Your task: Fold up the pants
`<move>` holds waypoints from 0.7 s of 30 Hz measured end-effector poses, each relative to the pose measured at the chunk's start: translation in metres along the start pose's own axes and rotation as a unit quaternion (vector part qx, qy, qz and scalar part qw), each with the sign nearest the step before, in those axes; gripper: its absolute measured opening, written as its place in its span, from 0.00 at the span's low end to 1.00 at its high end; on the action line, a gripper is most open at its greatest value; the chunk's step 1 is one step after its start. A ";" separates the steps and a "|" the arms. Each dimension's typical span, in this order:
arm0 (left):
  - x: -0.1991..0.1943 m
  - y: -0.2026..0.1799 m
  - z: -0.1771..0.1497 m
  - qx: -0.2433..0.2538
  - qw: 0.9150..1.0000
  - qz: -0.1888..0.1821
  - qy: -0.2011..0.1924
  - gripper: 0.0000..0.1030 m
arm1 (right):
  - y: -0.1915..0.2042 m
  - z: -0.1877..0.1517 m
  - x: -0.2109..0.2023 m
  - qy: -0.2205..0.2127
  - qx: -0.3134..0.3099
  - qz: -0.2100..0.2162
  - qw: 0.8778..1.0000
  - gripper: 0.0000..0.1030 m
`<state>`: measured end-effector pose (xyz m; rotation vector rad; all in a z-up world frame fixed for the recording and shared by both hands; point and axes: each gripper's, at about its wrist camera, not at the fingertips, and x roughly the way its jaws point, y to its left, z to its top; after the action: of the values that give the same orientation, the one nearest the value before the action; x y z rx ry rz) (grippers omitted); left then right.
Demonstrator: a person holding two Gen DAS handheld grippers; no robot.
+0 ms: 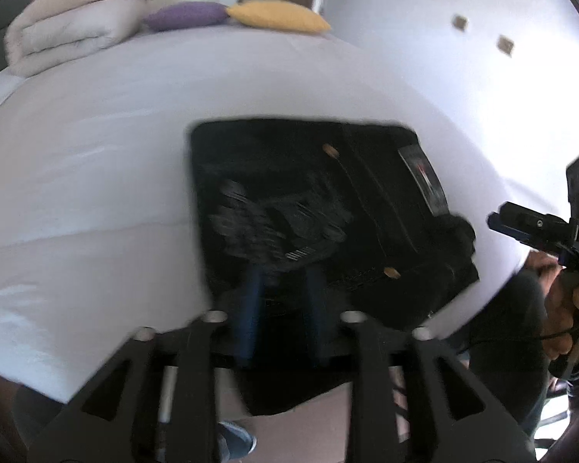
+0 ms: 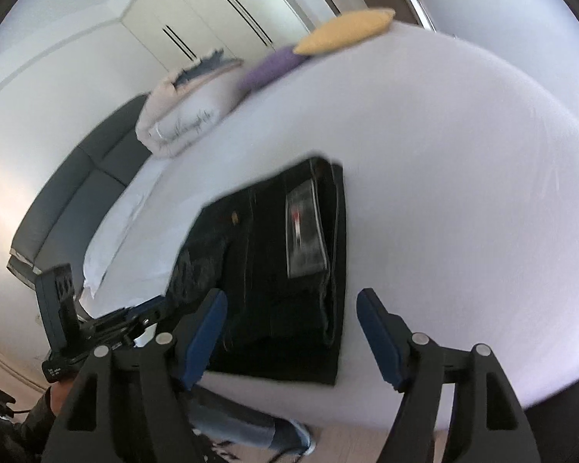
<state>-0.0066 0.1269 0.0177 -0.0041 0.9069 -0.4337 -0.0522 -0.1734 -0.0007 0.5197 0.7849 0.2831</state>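
Observation:
Black pants (image 1: 328, 208) lie folded into a rough rectangle on the white bed (image 1: 96, 154), waistband label up. In the left wrist view my left gripper (image 1: 281, 270) is over the near edge of the pants, its blue fingers (image 1: 251, 308) close together with dark fabric around them; whether they pinch it is unclear. In the right wrist view the pants (image 2: 274, 254) lie just ahead of my right gripper (image 2: 293, 297), which is open and empty above the near edge. The right gripper also shows at the right in the left wrist view (image 1: 498, 220), and the left gripper at the left in the right wrist view (image 2: 150, 310).
A folded beige duvet (image 1: 69, 31), a purple pillow (image 1: 189, 15) and a yellow pillow (image 1: 278, 15) lie at the far end of the bed. A grey sofa (image 2: 69, 200) stands beside the bed. A blue garment (image 2: 251, 432) lies on the floor below the bed edge.

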 end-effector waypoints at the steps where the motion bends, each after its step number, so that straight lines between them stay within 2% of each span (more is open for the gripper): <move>1: -0.007 0.007 0.001 -0.014 1.000 -0.002 -0.011 0.74 | -0.003 0.006 0.000 0.001 0.004 -0.001 1.000 0.71; 2: -0.013 0.016 0.003 -0.029 0.999 -0.007 -0.026 0.95 | -0.008 0.012 0.001 0.005 0.012 0.000 1.000 0.71; 3: -0.017 0.026 0.005 -0.047 0.998 -0.013 -0.043 0.97 | -0.011 0.018 0.004 0.011 0.019 0.002 1.000 0.71; 4: -0.016 0.031 0.008 -0.054 0.998 -0.012 -0.040 0.97 | -0.015 0.023 0.009 0.019 0.024 0.004 1.000 0.71; 8: 0.012 0.046 0.017 -0.076 0.996 -0.038 0.001 0.97 | -0.027 0.043 0.040 0.065 0.047 0.023 0.997 0.71; 12: 0.043 0.044 0.028 -0.073 0.995 -0.055 0.041 0.96 | -0.038 0.049 0.070 0.105 0.081 0.023 0.991 0.72; 14: 0.059 0.040 0.034 -0.063 0.995 -0.050 0.063 0.95 | -0.040 0.050 0.083 0.112 0.095 0.049 0.988 0.72; 16: 0.075 0.037 0.036 -0.057 0.993 -0.054 0.086 0.83 | -0.038 0.051 0.097 0.128 0.095 0.068 0.985 0.72; 18: 0.083 0.033 0.038 -0.053 0.993 -0.054 0.091 0.80 | -0.036 0.054 0.105 0.131 0.093 0.068 0.985 0.72; 20: 0.084 0.029 0.042 -0.049 0.993 -0.057 0.092 0.71 | -0.035 0.059 0.112 0.134 0.095 0.066 0.984 0.71; 21: 0.085 0.027 0.043 -0.045 0.993 -0.051 0.093 0.67 | -0.033 0.058 0.113 0.135 0.093 0.064 0.984 0.67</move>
<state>0.0814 0.1130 -0.0248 -0.0946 1.1125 -0.4935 0.0689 -0.1729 -0.0514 0.7190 1.0499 0.4076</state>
